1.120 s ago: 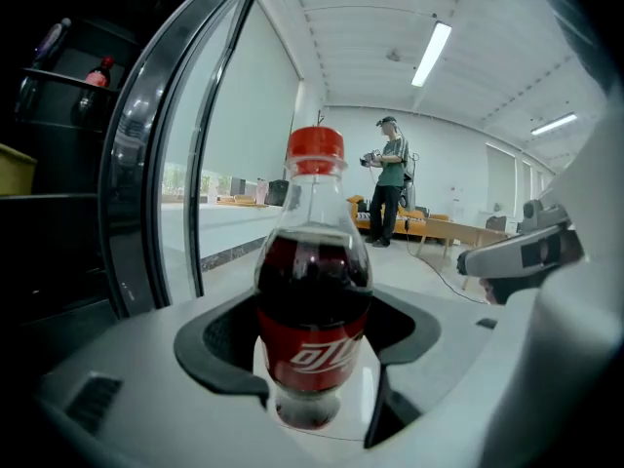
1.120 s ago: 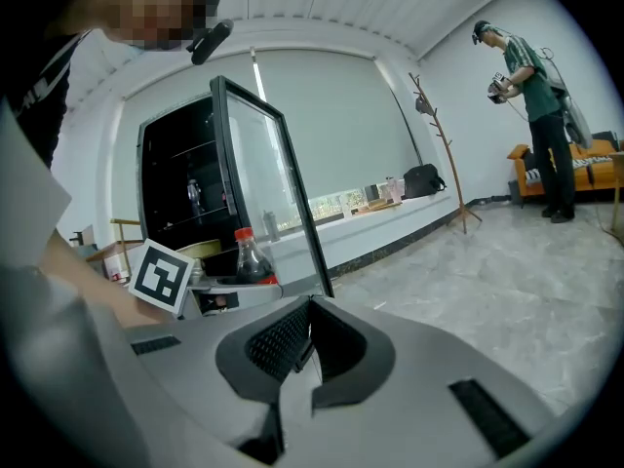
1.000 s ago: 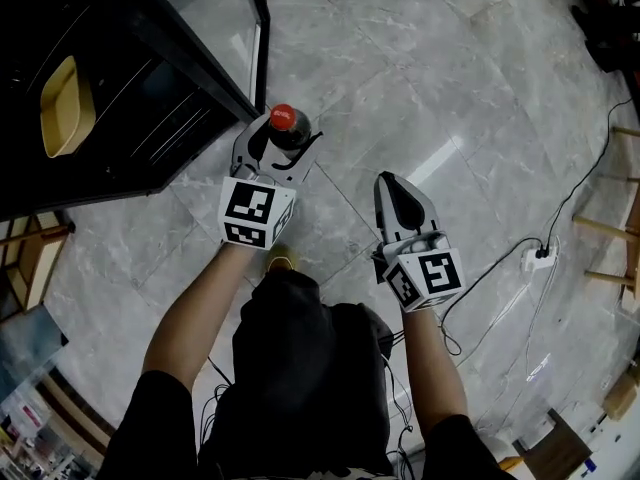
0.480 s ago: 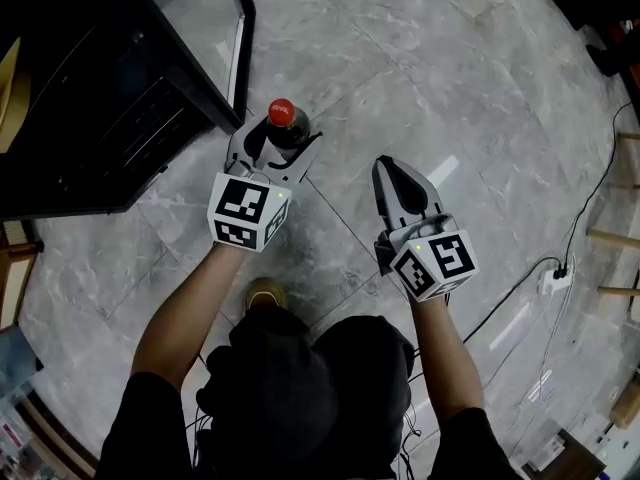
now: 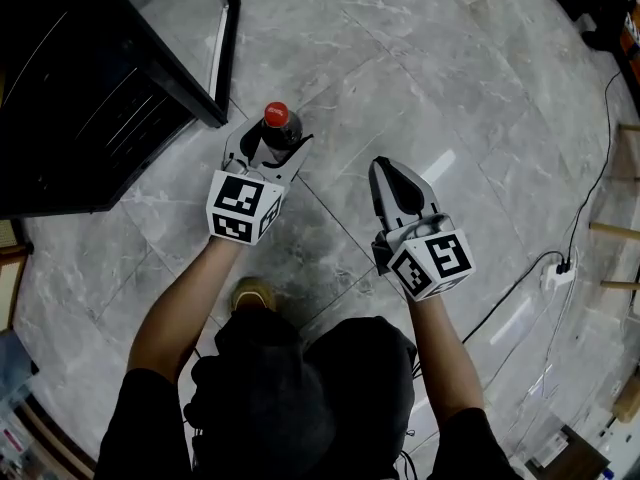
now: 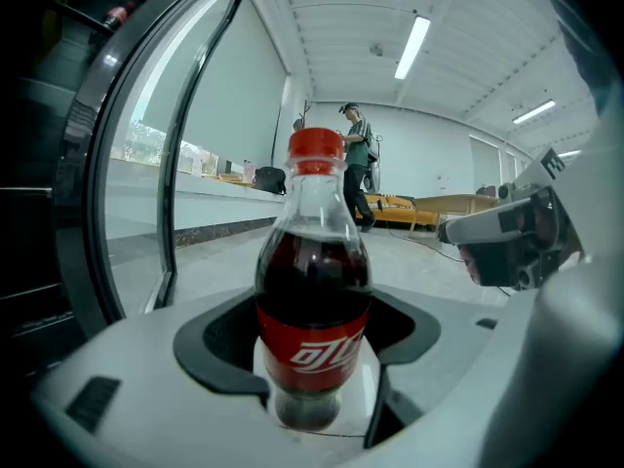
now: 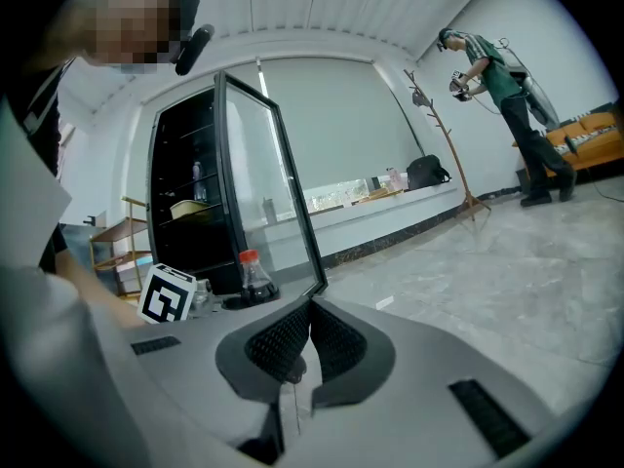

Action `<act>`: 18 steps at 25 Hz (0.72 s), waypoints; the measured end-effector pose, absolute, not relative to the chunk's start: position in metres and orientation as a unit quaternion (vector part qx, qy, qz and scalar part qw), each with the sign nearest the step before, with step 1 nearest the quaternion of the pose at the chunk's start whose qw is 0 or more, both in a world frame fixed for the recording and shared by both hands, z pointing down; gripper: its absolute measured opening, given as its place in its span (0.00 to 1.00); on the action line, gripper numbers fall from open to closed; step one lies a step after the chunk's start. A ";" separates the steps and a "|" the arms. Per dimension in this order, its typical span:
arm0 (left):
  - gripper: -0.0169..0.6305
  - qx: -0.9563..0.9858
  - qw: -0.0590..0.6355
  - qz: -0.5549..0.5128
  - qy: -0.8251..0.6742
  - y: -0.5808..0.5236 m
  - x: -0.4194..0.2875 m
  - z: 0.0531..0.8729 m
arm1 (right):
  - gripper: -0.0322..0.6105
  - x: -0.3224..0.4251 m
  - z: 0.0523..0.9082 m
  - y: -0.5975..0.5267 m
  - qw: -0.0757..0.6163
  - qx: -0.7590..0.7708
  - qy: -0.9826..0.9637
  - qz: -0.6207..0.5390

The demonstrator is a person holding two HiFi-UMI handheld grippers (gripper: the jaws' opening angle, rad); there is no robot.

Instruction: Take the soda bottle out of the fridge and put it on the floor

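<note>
"Head view has my left tongs (image 5: 268, 148) closed round the clear plastic soda bottle of dark cola with its red cap (image 5: 277, 120). It is out in the room over the grey marble floor (image 5: 430, 78), just beside the corner of the tall black fridge (image 5: 80, 88) and its open glass door (image 5: 222, 28)."

"So the first half is done?"

"I'd say so. The bottle is clear of the shelves and upright. In the left gripper view the padded jaws press on its lower body at the red label, one on each side. They stand wide because the bottle is wide."

"Is it down yet?"

"That I can't tell. From above, the bottle hides its own base, and the left gripper view cuts it off below the jaws. The floor looks near, so I judge the setting-down is what's left. I'd bring the base flat onto the marble, then let go and draw the tongs back without tipping it."

"And your other hand?"

"The right tongs (image 5: 388, 173) are pinched together with nothing between them. They sit out to the right of the bottle, apart from it, and have no part in this step as far as I can see."
</note>
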State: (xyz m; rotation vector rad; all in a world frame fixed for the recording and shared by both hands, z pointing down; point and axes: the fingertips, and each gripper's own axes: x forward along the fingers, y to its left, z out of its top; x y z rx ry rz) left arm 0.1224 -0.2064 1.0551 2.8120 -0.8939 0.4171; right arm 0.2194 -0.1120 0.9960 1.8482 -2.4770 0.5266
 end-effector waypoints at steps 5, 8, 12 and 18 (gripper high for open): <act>0.51 0.940 0.079 0.154 -0.296 -0.202 0.130 1.079 | 0.09 0.227 1.015 -0.104 0.008 0.587 -0.790 0.179; 0.51 0.939 0.085 0.157 -0.295 -0.202 0.135 1.094 | 0.09 0.232 1.026 -0.101 0.010 0.592 -0.784 0.185; 0.51 0.940 0.080 0.160 -0.291 -0.201 0.140 1.108 | 0.09 0.238 1.041 -0.097 0.012 0.599 -0.777 0.192; 0.51 0.944 0.063 0.161 -0.279 -0.196 0.148 1.108 | 0.09 0.235 1.052 -0.092 0.014 0.602 -0.773 0.202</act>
